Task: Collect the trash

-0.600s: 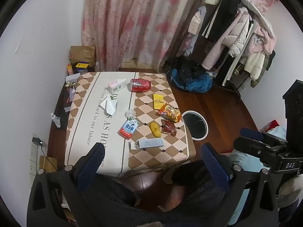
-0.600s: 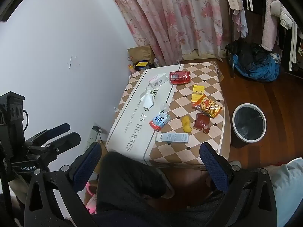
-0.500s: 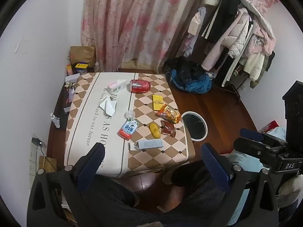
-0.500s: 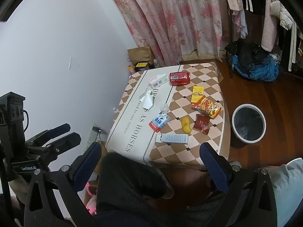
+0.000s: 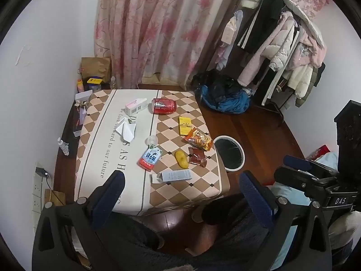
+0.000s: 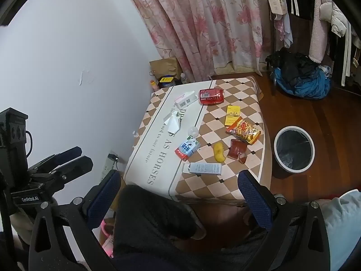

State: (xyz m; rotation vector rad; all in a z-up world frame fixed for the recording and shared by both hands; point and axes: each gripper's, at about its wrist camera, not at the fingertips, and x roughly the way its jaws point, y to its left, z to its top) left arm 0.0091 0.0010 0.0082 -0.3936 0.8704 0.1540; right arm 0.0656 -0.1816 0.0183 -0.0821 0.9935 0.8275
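Print on the pale carton (image 5: pixel 176 176) illegible

You see trash scattered on checkered tabletop. Red can (image 5: pixel 164 106) on its side at far end, pink-white carton (image 5: pixel 135 106) just left of it. Folded white paper (image 5: pixel 126 130) lies nearer you, small clear cup (image 5: pixel 152 139) beside it. Blue-red pouch (image 5: pixel 150 155) flat at centre. Yellow box (image 5: pixel 185 125) flat; orange snack bag (image 5: pixel 199 138) touching its near end. Yellow piece (image 5: pixel 181 158) beside dark red sachet (image 5: pixel 197 155). Pale blue carton (image 5: pixel 172 176) flat near front edge. White-rimmed bin (image 6: pixel 294 152), black-lined, stands upright on floor just right of table.
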